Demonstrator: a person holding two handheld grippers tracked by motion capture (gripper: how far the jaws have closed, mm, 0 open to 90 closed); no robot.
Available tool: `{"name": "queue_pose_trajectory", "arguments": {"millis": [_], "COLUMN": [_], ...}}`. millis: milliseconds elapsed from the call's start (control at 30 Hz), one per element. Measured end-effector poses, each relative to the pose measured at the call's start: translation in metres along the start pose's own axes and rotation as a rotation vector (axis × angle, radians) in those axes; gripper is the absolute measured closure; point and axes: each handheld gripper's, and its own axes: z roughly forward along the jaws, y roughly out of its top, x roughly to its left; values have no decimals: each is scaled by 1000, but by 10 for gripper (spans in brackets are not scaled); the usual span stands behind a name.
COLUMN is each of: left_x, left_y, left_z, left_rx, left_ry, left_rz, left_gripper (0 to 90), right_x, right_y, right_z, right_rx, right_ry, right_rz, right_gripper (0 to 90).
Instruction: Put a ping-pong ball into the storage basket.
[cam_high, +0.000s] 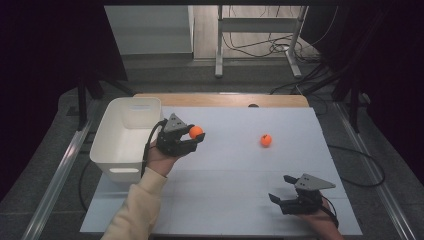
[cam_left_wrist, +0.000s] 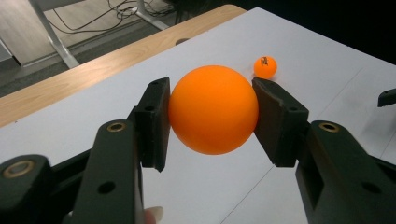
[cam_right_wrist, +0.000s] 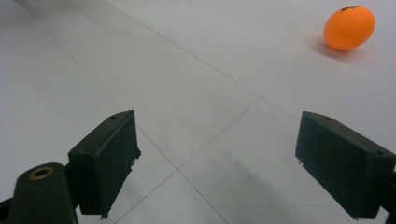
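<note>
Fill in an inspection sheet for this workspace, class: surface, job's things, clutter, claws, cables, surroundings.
Surface: white tabletop, faint seam lines, wooden edge at the far side.
Job's things: held orange ball; second orange ball loose on the tabletop; white bin at the left.
Clutter: nothing seen.
Claws: left claw shut on the held orange ball; right claw open, nothing between its jaws.
Cables: black cable trailing from the left claw; more on the floor.
Surroundings: grey floor, white table legs beyond, dark curtains at the sides.

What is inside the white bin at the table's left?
The white bin shows bare white inner walls, with nothing visible in it. Its near wall covers part of the floor, so that patch cannot be checked.
</note>
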Motion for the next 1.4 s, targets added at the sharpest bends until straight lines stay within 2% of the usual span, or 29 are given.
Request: {"name": "queue_pose_trajectory", "arguments": {"millis": [833,1400], "left_x": [18,21], "left_y": [0,-3], "left_z": [-11,-6], "left_rx": [-21,9], "left_ry": [36,40], "left_rz": [-35,-28], "left_gripper": [497,497], "right_x": [0,0], "right_y": [0,0], "right_z": [0,0], "right_rx": [4,5], "right_ry": [1,3], "right_rz": [-4,-7], "right_gripper": [137,137]}}
